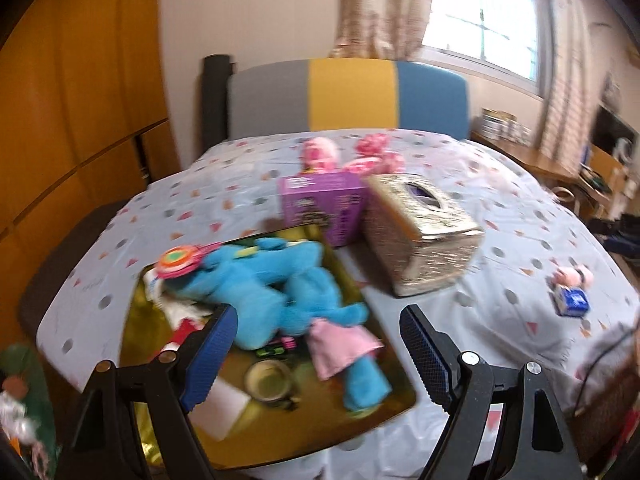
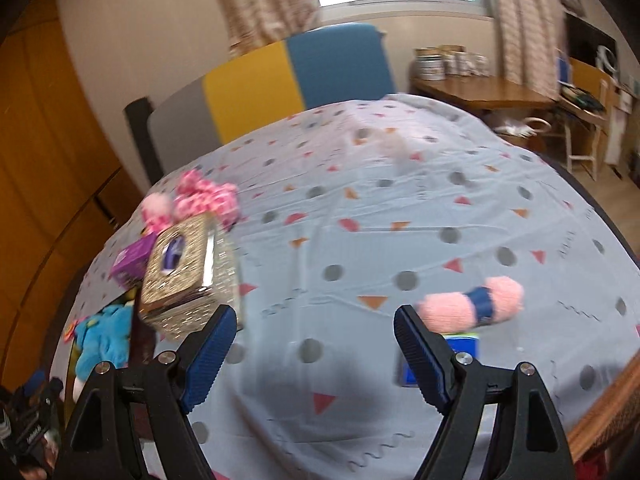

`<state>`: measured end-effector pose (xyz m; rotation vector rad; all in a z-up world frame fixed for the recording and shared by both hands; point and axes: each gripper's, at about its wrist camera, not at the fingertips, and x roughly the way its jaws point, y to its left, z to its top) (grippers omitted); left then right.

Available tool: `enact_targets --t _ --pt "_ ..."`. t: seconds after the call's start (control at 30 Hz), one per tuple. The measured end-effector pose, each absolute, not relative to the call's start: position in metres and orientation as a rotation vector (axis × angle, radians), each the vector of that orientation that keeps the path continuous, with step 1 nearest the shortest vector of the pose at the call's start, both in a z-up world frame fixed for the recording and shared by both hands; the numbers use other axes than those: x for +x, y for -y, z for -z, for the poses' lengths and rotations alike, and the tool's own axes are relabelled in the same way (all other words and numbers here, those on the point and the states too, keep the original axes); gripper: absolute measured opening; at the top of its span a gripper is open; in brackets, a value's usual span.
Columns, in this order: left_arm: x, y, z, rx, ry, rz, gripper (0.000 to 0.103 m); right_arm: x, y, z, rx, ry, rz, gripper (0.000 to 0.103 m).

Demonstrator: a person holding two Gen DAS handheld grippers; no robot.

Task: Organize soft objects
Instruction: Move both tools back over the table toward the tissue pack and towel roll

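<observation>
Blue plush (image 1: 272, 292) in tray, pink plush (image 2: 472, 308) on bedsheet

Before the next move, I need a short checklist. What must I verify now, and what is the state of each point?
1. Left gripper empty, jaws open: ok.
2. Right gripper empty, jaws open: ok.
3. Blue plush toy lies inside the gold tray: ok.
4. Small pink plush is already stored: not ok, it lies on the bedsheet beside a blue box.
5. Pink toys behind the purple box are stored: not ok.
6. Free room left in the tray: cannot tell.
</observation>
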<state>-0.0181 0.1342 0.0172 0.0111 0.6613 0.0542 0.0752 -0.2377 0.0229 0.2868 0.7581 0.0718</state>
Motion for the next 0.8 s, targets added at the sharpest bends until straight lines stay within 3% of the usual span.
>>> enact_targets --t 0.47,0.8 --pt "0.012 -0.036 -0.011 0.151 -0.682 0.220 0.084 0.048 0.321 -0.017 0.432 -0.712 0.138 0.082" --pt "0.058 0.069 0.030 0.245 -0.792 0.508 0.084 0.025 0.364 -0.018 0.500 -0.676 0.224 0.082"
